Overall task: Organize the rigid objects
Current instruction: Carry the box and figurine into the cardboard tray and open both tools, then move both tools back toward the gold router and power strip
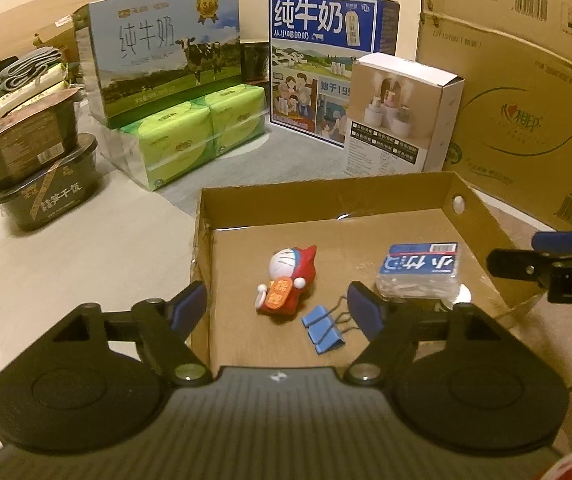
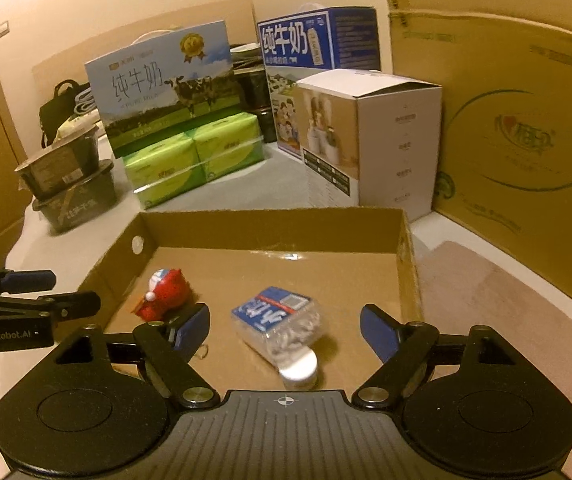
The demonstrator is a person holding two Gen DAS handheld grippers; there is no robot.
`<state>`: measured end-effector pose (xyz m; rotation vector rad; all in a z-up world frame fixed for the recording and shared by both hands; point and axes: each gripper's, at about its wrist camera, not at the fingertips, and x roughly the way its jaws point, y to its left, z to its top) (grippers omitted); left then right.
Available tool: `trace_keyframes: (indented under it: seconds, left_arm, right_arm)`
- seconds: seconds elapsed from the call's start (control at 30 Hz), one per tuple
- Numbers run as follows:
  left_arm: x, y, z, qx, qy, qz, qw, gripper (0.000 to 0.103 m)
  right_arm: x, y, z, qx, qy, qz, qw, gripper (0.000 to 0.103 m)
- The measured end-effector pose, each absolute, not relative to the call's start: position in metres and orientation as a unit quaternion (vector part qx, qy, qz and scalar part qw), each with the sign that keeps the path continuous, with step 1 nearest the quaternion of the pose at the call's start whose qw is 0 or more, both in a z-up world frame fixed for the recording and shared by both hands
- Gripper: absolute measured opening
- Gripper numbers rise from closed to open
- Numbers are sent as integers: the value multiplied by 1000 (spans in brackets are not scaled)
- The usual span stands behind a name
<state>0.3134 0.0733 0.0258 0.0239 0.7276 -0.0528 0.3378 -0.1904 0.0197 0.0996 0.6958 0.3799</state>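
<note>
Doraemon toy (image 1: 288, 280) in red lies on its back in the low cardboard tray (image 1: 326, 196), head toward the far wall, feet toward us. Just beside its feet lies a blue binder clip (image 1: 322, 330). To the right sits a clear box with a blue label (image 1: 420, 270), writing upside down. Left gripper (image 1: 278, 310) and right gripper (image 2: 284, 326) both hang wide open, holding nothing. "GenRobot.AI" is printed on the left one.
</note>
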Motion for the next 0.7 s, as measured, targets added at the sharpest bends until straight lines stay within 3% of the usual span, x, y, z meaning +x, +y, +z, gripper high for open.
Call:
trace_keyframes:
  seconds: [0.17, 0.7]
  left_arm:
    - [292, 67, 34, 8, 352, -23, 936, 83]
    - [196, 36, 39, -5, 344, -19, 939, 85]
  right_arm:
    - [308, -198, 31, 51, 332, 178, 925, 82]
    - [200, -221, 39, 44, 316, 153, 935, 86]
